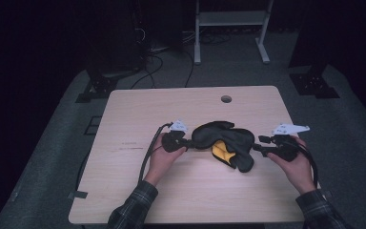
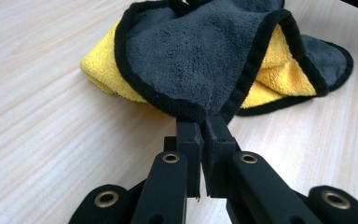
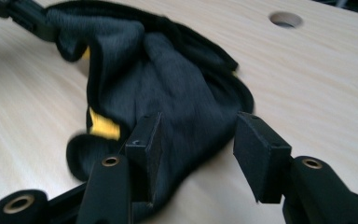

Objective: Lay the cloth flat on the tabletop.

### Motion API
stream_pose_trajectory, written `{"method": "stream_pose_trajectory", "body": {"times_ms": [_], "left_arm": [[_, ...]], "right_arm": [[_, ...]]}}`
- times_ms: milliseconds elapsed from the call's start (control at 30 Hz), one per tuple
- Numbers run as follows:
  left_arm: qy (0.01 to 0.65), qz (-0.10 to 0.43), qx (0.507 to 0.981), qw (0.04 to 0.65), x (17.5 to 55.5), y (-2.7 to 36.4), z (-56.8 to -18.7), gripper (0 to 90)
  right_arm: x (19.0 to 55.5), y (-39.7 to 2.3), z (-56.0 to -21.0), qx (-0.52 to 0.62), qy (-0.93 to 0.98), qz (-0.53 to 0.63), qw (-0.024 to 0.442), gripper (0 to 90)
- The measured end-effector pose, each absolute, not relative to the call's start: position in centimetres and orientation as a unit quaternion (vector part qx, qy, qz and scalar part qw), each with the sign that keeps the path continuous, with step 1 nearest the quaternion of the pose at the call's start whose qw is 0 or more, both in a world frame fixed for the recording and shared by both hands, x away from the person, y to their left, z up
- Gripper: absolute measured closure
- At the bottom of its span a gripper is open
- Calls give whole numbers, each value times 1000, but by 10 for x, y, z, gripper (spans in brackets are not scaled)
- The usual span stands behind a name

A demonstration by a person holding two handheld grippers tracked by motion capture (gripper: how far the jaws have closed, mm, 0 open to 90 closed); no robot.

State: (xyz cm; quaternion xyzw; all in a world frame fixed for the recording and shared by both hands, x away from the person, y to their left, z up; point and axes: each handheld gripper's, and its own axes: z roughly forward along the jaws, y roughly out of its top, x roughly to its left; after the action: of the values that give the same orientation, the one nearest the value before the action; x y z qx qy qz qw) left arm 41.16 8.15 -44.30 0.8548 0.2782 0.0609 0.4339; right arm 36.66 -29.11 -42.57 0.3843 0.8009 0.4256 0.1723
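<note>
A dark grey cloth [image 1: 224, 140] with a yellow underside and a black hem lies crumpled at the middle of the wooden table [image 1: 138, 109]. My left gripper [image 1: 189, 142] is at its left end, shut on the hem. In the left gripper view the jaws [image 2: 204, 122] pinch a corner of the cloth [image 2: 200, 56], with yellow folds showing beneath. My right gripper [image 1: 257, 147] is at the cloth's right end. In the right gripper view it [image 3: 198, 140] stands open, and part of the cloth [image 3: 158, 70] reaches between its fingers [image 3: 258, 154].
A round cable hole [image 1: 226, 98] sits near the table's far edge, also visible as a hole [image 3: 285, 19] in the right gripper view. Beyond the table are a white stand [image 1: 231, 19], black stand feet [image 1: 314, 86] and floor cables [image 1: 147, 71]. Bare tabletop surrounds the cloth.
</note>
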Motion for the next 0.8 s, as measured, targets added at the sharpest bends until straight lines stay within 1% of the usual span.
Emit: {"method": "stream_pose_trajectory", "body": {"times_ms": [233,300,333,367,400,433,600,633,800], "left_arm": [[276,51,857,432,409,92,-441,859],[276,51,858,431,409,93,-441,858],[276,49,857,432,409,93,-441,858],[276,48,856,435,409,93,-441,859],[276,48,856,435,409,93,-441,859],[276,47,856,434,410,93,-441,858],[275,46,856,435,410,93,-441,858],[275,46,856,436,410,94,-441,858],[275,43,856,436,411,94,-442,858]], "right_arm": [[412,-260,-424,358,813,436,147,521],[424,-251,-424,353,814,437,143,543],[424,-251,-424,353,814,437,143,543],[435,-242,-425,348,819,435,140,551],[435,-242,-425,348,819,435,140,551],[445,-234,-427,344,822,433,134,572],[461,-221,-433,341,832,420,127,602],[465,-218,-437,343,830,422,125,625],[472,-214,-451,342,835,417,103,641]]}}
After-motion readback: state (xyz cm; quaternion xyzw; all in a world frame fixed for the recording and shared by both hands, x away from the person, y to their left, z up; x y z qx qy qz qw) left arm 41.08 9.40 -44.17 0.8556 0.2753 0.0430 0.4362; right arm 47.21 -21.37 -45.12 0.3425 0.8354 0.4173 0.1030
